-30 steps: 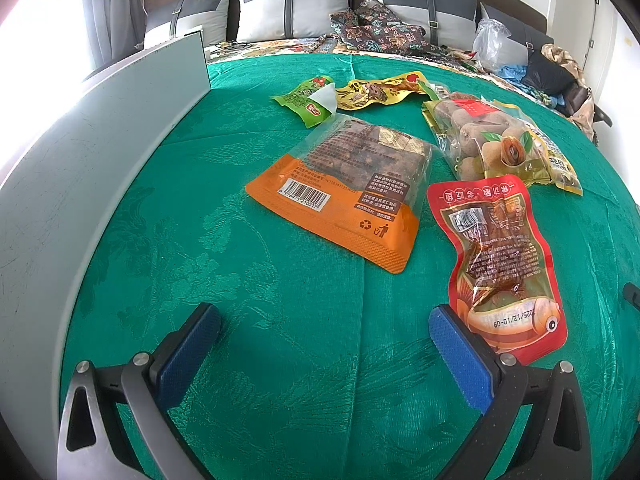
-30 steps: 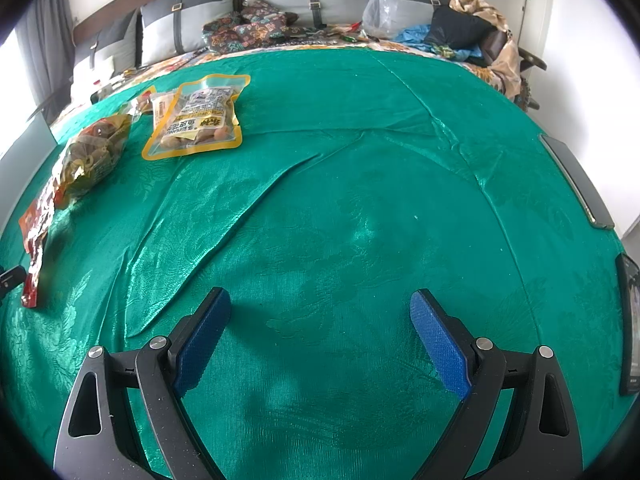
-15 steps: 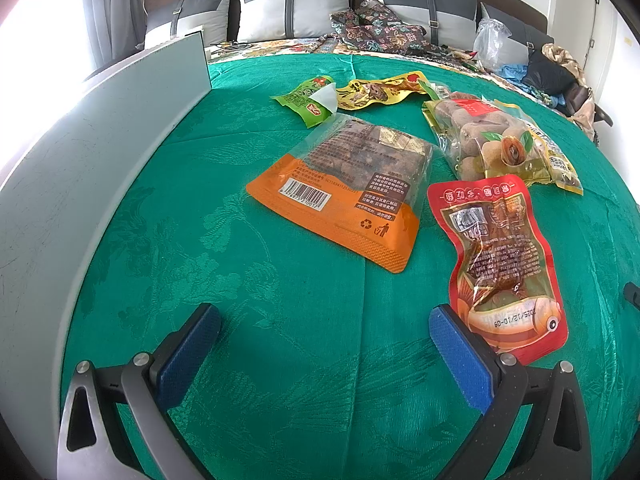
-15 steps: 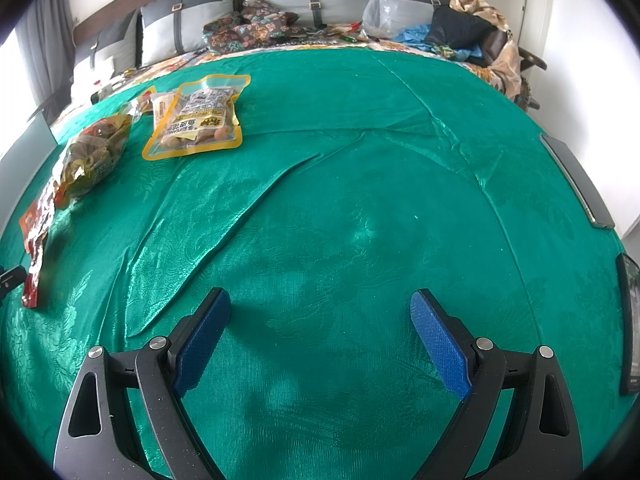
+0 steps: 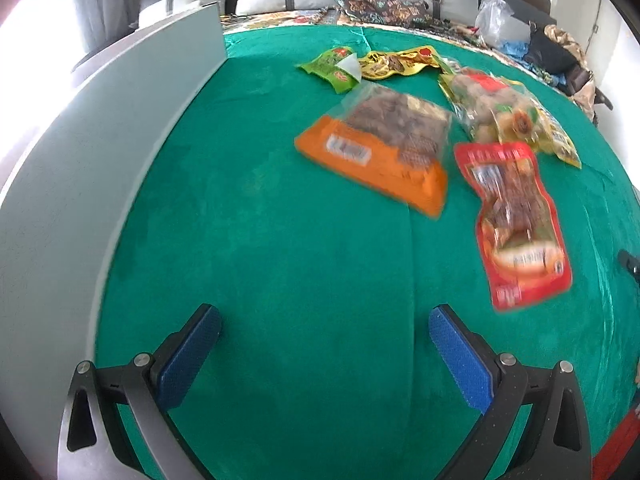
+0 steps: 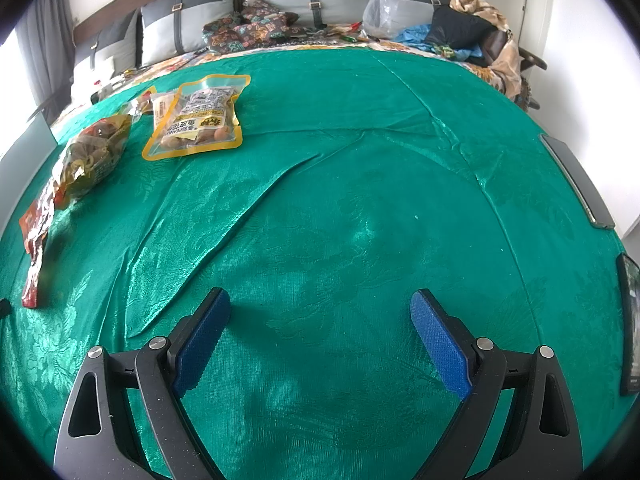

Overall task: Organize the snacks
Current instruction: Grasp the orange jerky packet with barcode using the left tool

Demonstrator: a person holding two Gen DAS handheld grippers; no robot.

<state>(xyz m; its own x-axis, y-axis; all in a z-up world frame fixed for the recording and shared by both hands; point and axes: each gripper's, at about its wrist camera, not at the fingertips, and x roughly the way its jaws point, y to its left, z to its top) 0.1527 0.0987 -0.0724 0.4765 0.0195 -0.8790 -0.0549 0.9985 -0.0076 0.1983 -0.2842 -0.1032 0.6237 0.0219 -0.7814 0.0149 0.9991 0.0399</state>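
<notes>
Green cloth (image 5: pixel 280 240) over the table, pillows behind. Left view motion-blurred, print unreadable. Five snack packs beyond the left claw (image 5: pixel 325 354): orange pack (image 5: pixel 384 160) nearest, red pouch (image 5: pixel 520 224) right of it, three smaller ones behind. Both claws spread wide, empty, low over cloth. Right claw (image 6: pixel 320 336) sits well apart from the yellow-rimmed pack (image 6: pixel 198 120).

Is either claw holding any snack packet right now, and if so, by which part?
Nothing is held. The left claw and right claw are both open over bare green cloth.

Glossy plastic snack packets (image 5: pixel 516 224) lie on shiny patterned green cloth (image 6: pixel 360 208)
</notes>
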